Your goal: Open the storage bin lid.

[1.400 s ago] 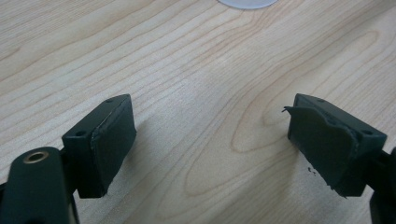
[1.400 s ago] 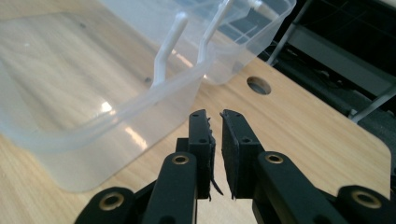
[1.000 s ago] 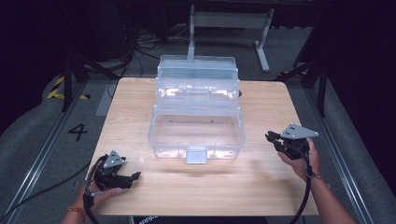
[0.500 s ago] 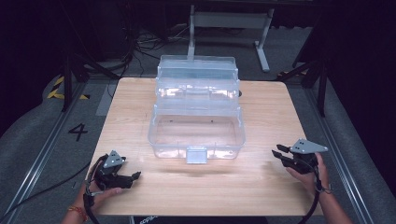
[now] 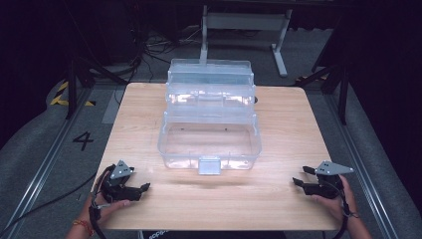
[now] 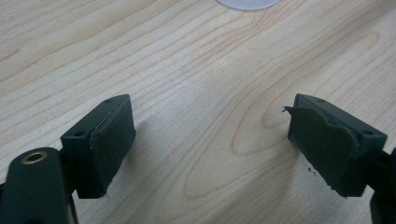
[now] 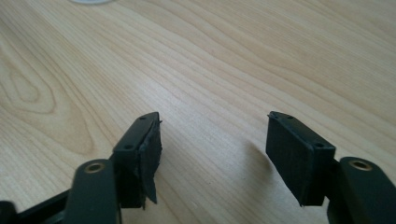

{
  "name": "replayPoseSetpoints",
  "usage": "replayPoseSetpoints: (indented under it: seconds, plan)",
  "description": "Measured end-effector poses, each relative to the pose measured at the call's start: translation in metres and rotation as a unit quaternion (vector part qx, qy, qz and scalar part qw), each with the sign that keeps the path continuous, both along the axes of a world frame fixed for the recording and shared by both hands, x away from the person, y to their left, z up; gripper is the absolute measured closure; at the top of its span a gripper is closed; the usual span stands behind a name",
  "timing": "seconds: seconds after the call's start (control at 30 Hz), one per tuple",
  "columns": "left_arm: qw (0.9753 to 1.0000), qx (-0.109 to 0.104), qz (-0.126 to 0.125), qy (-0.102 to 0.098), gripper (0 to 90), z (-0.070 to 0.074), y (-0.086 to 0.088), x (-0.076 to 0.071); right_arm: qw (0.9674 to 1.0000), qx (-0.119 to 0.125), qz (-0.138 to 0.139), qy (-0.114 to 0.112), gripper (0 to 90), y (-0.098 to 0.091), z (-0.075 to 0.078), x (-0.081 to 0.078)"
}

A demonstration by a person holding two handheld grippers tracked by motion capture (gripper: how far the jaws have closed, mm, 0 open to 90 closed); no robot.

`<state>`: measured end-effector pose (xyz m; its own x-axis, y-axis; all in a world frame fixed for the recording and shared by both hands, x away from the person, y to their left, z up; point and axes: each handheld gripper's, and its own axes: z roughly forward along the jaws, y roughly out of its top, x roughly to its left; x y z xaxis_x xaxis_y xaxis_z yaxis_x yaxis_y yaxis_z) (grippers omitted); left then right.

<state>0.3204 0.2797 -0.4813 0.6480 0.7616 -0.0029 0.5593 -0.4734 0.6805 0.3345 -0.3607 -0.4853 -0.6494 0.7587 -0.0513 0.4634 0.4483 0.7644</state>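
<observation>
A clear plastic tiered box (image 5: 209, 124) stands open in the middle of the wooden table (image 5: 278, 199), its trays stepped back and a latch at its front. My left gripper (image 5: 143, 188) rests low at the table's front left corner, jaws open over bare wood (image 6: 210, 135), nothing between them. My right gripper (image 5: 301, 178) rests at the front right, jaws also open and empty over the wood (image 7: 212, 140). Both point inward toward the box, well apart from it.
A pale rounded edge of the box (image 6: 245, 3) shows at the top of the left gripper view. Beyond the table are a grey floor, dark cables and a metal stand (image 5: 244, 20). Rails run along both table sides.
My right gripper has come down and toward the front edge of the table, away from the box. The left gripper has stayed put.
</observation>
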Motion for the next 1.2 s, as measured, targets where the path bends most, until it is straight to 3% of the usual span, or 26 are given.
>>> replayPoseSetpoints:
  seconds: [0.13, 0.23, 0.53, 1.2]
  plan:
    - [1.0, 0.0, 0.0, 0.0, 15.4, 0.0, 0.0, -0.0001, 0.9999, 0.001, -0.014, 0.005, 30.1, -0.0004, -0.0003, 0.0002]
    - [1.0, 0.0, 0.0, 0.0, 15.3, 0.0, 0.0, 0.0, 0.9992, 0.015, -0.026, 0.027, 26.8, -0.0031, -0.001, 0.0041]
    - [1.0, 0.003, -0.004, -0.006, 15.5, 0.0002, 0.0009, 0.0, 0.999, 0.016, -0.029, 0.028, 26.3, -0.003, -0.0011, 0.0041]
    - [1.0, 0.0, -0.005, 0.003, 15.3, 0.0005, 0.001, 0.0003, 0.9989, 0.016, -0.035, 0.029, 24.5, -0.0032, -0.0011, 0.0047]
